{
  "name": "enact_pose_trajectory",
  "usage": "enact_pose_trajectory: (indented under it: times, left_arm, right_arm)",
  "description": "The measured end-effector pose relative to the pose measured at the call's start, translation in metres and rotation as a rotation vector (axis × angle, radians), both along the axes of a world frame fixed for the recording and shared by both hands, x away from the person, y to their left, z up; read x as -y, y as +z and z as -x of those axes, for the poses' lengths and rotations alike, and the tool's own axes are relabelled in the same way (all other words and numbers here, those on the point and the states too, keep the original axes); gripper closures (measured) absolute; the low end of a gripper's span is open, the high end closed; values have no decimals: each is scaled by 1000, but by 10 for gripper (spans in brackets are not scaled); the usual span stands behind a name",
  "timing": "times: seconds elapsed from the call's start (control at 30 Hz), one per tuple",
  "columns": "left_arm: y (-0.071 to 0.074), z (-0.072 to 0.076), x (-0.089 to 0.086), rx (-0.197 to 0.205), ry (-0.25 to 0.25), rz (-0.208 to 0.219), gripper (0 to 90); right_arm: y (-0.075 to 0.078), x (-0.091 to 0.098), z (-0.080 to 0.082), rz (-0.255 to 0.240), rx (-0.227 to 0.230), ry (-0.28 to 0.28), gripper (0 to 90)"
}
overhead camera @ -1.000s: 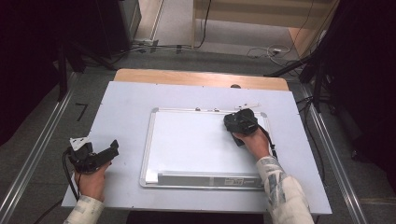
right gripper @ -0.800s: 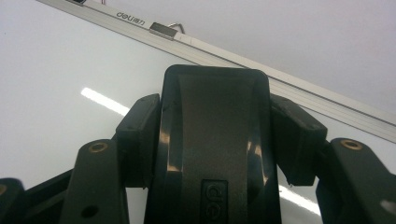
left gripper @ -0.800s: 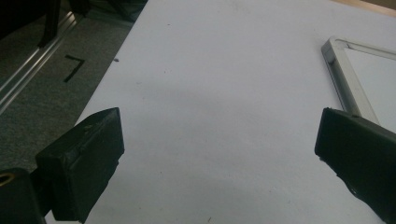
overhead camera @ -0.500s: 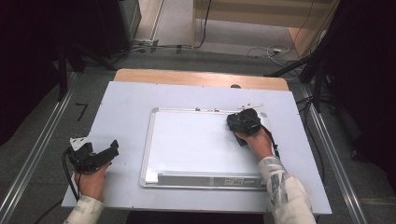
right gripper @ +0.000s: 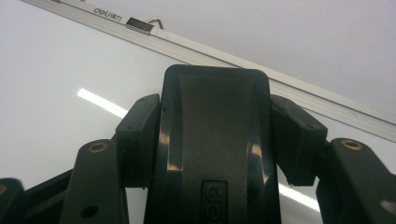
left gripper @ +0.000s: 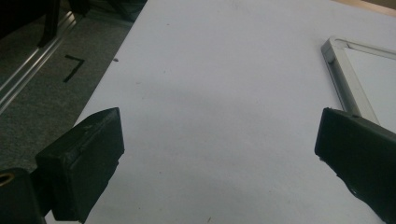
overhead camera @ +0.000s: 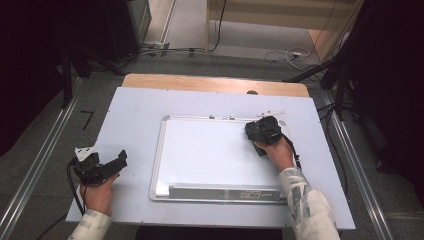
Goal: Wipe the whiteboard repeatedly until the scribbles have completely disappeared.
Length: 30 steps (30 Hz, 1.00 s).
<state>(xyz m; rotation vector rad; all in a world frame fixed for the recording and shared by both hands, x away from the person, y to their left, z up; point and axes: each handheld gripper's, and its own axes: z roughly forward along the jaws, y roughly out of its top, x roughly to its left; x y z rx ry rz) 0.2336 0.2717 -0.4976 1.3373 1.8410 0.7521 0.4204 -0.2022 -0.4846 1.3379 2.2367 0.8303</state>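
Note:
A white whiteboard (overhead camera: 210, 150) with a silver frame lies flat in the middle of the table. My right gripper (overhead camera: 263, 131) sits over its far right corner, shut on a black eraser (right gripper: 215, 130) that rests against the board surface (right gripper: 56, 70) just short of the top frame rail (right gripper: 210, 51). The two pads (right gripper: 140, 135) press on the eraser's sides. My left gripper (overhead camera: 117, 161) lies on the bare tabletop left of the board, open, with nothing between its jaws. The left gripper view has the board's near corner (left gripper: 345, 79) past the right jaw.
The pale table (overhead camera: 130, 115) has a wooden strip (overhead camera: 210, 82) along its far edge. Metal rails (overhead camera: 45, 160) run down both sides on the floor. A thin white stick (overhead camera: 270, 112) lies just beyond the board's top right corner. The board's tray (overhead camera: 220, 192) runs along its near edge.
My right gripper with the eraser has crept slightly to the right along the board's top. The left hand has stayed where it was.

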Motion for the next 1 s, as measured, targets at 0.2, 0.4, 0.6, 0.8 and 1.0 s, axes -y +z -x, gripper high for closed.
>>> enact_pose_trajectory:
  times: [0.2, 0.4, 0.6, 0.8, 1.0]
  left_arm:
    - [0, 0, 0, 1, 1, 1, 14]
    - [0, 0, 0, -2, 1, -1, 14]
    - [0, -1, 0, -4, -1, 0, 14]
    - [-1, -3, 1, -4, 0, -1, 14]
    - [0, -2, 1, -3, -2, -4, 14]
  right_arm:
    - [0, 3, -1, -4, -1, -5, 379]
    - [0, 3, -1, -5, -4, -9, 378]
    - [2, 3, -1, 17, -2, -14, 379]
    - [15, 11, 1, -14, 21, -45, 378]
    - [24, 16, 3, -13, 37, -53, 378]
